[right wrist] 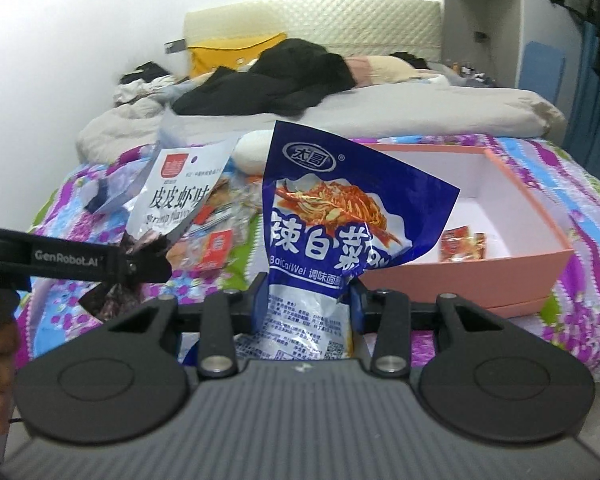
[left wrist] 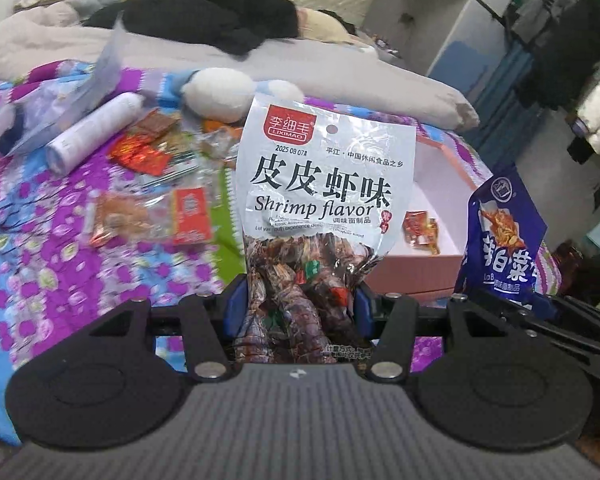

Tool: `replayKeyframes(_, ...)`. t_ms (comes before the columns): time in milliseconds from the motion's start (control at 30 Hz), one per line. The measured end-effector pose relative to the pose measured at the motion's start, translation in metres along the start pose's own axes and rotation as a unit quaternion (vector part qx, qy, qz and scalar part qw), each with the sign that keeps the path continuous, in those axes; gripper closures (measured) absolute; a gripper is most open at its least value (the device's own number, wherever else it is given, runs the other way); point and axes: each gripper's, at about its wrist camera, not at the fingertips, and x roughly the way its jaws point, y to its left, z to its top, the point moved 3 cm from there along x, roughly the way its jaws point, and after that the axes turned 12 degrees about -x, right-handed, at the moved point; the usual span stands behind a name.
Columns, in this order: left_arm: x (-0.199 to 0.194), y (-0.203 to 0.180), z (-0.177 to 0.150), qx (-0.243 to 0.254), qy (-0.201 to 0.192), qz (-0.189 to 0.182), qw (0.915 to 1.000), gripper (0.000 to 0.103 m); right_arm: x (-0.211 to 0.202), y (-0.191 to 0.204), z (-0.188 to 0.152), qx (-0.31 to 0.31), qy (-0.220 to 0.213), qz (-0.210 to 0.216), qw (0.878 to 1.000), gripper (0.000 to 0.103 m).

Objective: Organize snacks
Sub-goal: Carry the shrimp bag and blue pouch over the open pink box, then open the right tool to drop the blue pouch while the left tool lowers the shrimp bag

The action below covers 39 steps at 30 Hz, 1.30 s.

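My left gripper [left wrist: 298, 306] is shut on a silver shrimp-flavor snack bag [left wrist: 324, 184] and holds it upright above the bedspread. My right gripper [right wrist: 308, 306] is shut on a blue spicy-cabbage snack bag [right wrist: 332, 216], also upright. Each bag shows in the other view: the blue bag [left wrist: 500, 232] at the right, the silver bag [right wrist: 176, 196] at the left with the left gripper [right wrist: 140, 264]. A pink box [right wrist: 468, 272] with a white inside lies on the bed behind, holding small red snack packets [right wrist: 462, 244]. It also shows in the left wrist view [left wrist: 432, 272].
Several loose snack packets [left wrist: 148, 216] lie on the purple-and-blue bedspread [left wrist: 60, 264] at the left, beside a white cylinder [left wrist: 96, 136] and clear plastic bag [left wrist: 80, 96]. A white plush [left wrist: 220, 92], grey duvet [right wrist: 420, 112] and dark clothes [right wrist: 276, 80] lie behind.
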Motion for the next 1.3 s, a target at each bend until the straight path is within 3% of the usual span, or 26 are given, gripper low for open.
replayKeyframes(333, 0.054, -0.067, 0.035, 0.042, 0.019, -0.033, 0.9984, 0.045, 0.032, -0.067, 0.013, 0.035, 0.014, -0.041, 0.998, 0.061)
replayKeyframes(600, 0.126, -0.116, 0.061, 0.069, 0.057, -0.04, 0.9952, 0.044, 0.079, -0.121, 0.027, 0.054, 0.029, -0.049, 0.997, 0.061)
replayKeyframes(900, 0.219, -0.153, 0.087, 0.089, 0.093, -0.025, 0.9914, 0.044, 0.139, -0.173, 0.019, 0.086, 0.056, -0.042, 0.994, 0.06)
replayKeyframes(1200, 0.27, -0.167, 0.09, 0.099, 0.123, -0.006, 0.9874, 0.043, 0.173, -0.2, 0.01, 0.115, 0.075, -0.028, 0.99, 0.059)
replayKeyframes(1267, 0.275, -0.165, 0.089, 0.099, 0.126, 0.003, 0.9871, 0.034, 0.176, -0.203, 0.009, 0.117, 0.081, -0.031, 0.989, 0.054)
replayKeyframes(1300, 0.277, -0.166, 0.089, 0.098, 0.129, 0.003, 0.9868, 0.034, 0.177, -0.205, 0.007, 0.122, 0.083, -0.029, 0.989, 0.045)
